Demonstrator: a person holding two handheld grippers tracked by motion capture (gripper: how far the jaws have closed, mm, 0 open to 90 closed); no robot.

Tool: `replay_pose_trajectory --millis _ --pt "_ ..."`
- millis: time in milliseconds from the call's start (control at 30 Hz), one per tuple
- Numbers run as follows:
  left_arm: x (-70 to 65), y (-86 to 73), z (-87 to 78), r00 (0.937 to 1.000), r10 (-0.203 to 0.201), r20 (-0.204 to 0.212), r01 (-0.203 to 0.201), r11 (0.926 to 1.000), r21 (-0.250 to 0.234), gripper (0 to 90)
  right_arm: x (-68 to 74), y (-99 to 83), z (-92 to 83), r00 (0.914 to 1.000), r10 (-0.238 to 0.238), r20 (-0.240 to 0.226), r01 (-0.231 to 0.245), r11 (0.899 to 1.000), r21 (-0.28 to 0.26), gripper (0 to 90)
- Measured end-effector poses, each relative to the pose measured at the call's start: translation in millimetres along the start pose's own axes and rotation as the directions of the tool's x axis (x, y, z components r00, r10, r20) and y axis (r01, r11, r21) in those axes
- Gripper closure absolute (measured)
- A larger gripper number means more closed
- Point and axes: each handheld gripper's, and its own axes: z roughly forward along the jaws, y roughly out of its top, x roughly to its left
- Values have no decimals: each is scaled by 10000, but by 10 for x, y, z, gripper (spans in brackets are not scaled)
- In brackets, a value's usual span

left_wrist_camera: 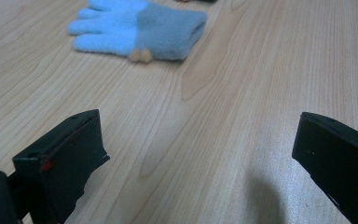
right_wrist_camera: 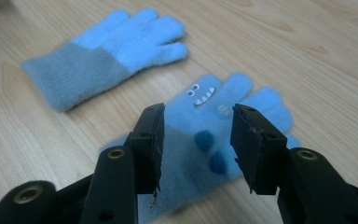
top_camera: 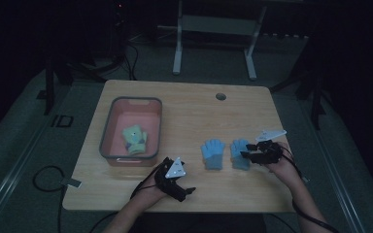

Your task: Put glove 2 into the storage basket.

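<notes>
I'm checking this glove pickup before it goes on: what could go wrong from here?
1. The right gripper hangs open over the monster-face glove; soft knit could bunch, so its fingers may pinch only a fold.
2. The plain blue glove lies close beside it and might get dragged along.
3. The pink bin, with a green glove inside, sits across the table, so a loosely held glove could drop on the way.
</notes>
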Motion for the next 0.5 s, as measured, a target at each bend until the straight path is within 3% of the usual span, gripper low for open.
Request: replay_pose_trajectory --millis 400,500 --pt "-1 0 0 10000 6 1 -6 10000 -5 18 -10 -4 213 9983 -566 -141 577 9941 921 561" --pt "0 0 -1 10000 8 3 -8 10000 -3 18 -30 -19 281 9983 -582 46 570 9887 1384 569"
